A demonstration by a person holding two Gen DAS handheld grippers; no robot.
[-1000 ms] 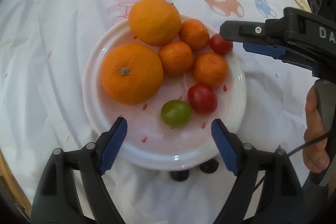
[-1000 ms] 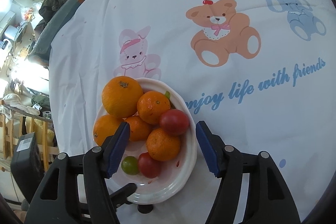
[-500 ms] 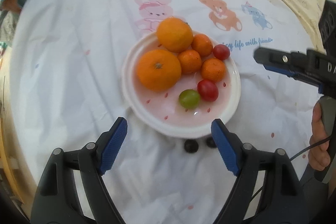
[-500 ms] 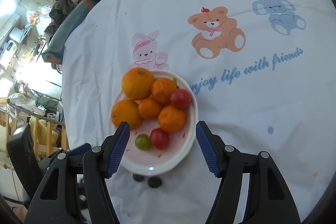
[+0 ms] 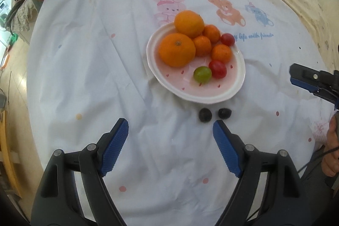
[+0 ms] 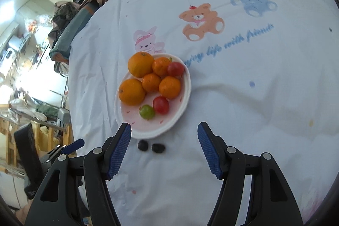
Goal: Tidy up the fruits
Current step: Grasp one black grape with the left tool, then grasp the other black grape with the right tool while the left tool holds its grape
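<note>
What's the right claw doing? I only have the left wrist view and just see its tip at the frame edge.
Observer: The right wrist view shows the right claw open, with nothing between its pads.
Operator: Where are the dark fruits relative to it?
Observer: In that view both dark fruits lie on the cloth, framed between its two fingers, just short of the plate. I can't tell how high above them the claw is.
Operator: Anything hidden behind the pile?
Observer: A small green bit shows behind the far mandarin. It is too small to name.
</note>
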